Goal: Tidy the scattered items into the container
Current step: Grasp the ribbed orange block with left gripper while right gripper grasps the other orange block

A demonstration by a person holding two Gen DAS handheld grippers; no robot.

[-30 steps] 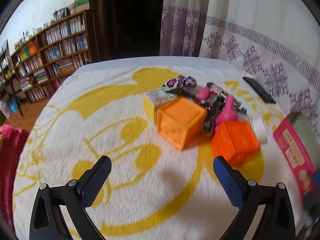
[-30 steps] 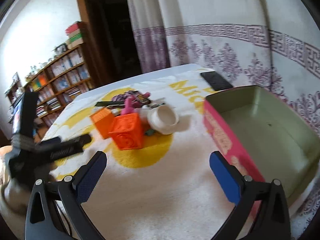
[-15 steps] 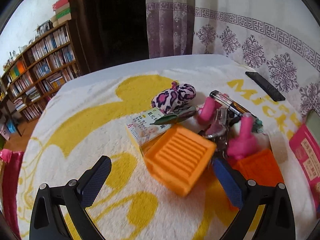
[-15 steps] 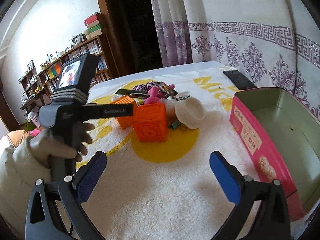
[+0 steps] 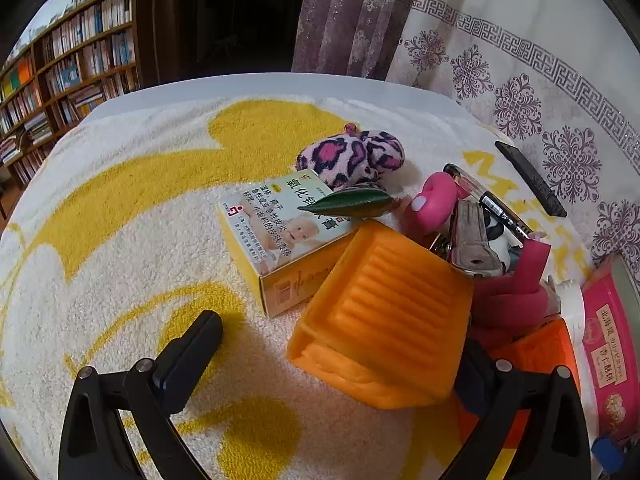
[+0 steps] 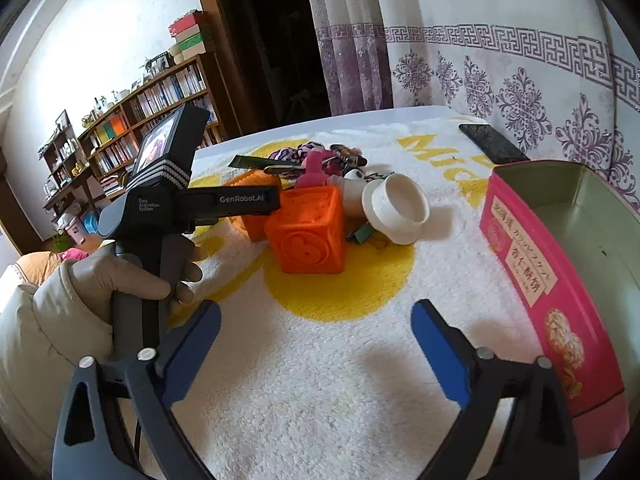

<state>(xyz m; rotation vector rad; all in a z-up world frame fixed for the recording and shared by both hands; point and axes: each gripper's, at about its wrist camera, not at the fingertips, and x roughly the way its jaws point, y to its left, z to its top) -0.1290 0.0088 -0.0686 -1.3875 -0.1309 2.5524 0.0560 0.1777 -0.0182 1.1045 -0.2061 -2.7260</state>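
Orange block (image 5: pixel 384 320) between the open left gripper's (image 5: pixel 336 356) fingers, unclamped.

Right tongs (image 6: pixel 316 344) closing, nothing between; left tongs (image 6: pixel 256 200) reaching over orange cube (image 6: pixel 308 232); pink tin (image 6: pixel 560 264) sitting empty.

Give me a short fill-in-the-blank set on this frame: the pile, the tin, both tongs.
1. The left tongs straddle a ribbed cube whose colour is ____.
2. The inside of the pink tin holds ____.
3. The right tongs stand over bare towel, their jaws closing, with ____ between them.
4. The green leaf lies on top of the printed ____.

Missing words: orange; nothing; nothing; box
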